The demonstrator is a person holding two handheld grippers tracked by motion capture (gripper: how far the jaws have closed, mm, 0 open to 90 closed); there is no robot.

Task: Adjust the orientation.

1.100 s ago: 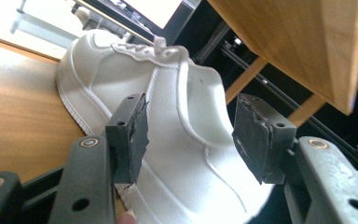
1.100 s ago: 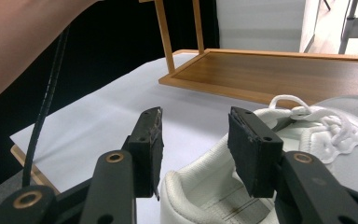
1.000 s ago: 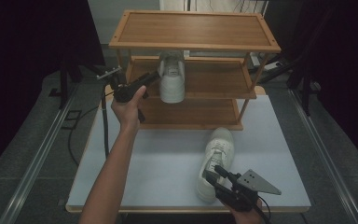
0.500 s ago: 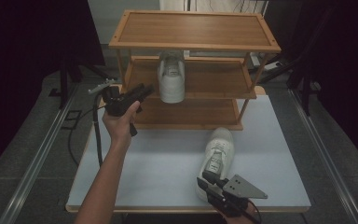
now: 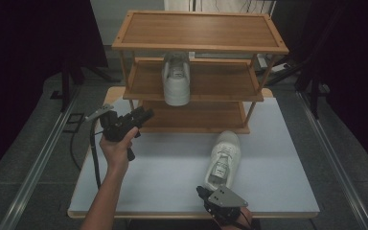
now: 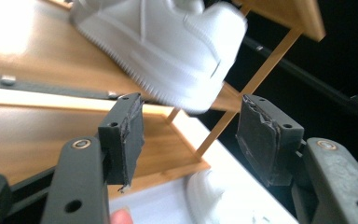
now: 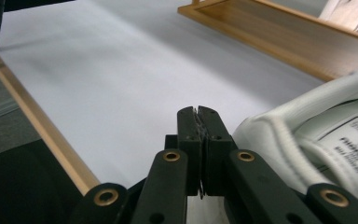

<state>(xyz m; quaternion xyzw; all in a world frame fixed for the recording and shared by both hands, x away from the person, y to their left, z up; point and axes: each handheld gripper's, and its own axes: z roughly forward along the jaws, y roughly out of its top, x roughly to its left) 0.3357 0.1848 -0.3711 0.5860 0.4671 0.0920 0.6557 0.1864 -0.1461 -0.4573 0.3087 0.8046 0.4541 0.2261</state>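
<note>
A white leather sneaker (image 5: 222, 160) lies on the white table (image 5: 163, 177), just beside the right gripper (image 7: 198, 122) — jaws just closed, pinched empty. The left gripper (image 5: 141, 116) gapes empty near the wooden shelf rack (image 5: 199, 31). The shoe looks light and pliable — best pinched at the heel collar.

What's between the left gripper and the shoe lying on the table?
Bare white table, in the high view, between the left gripper and the shoe.
</note>
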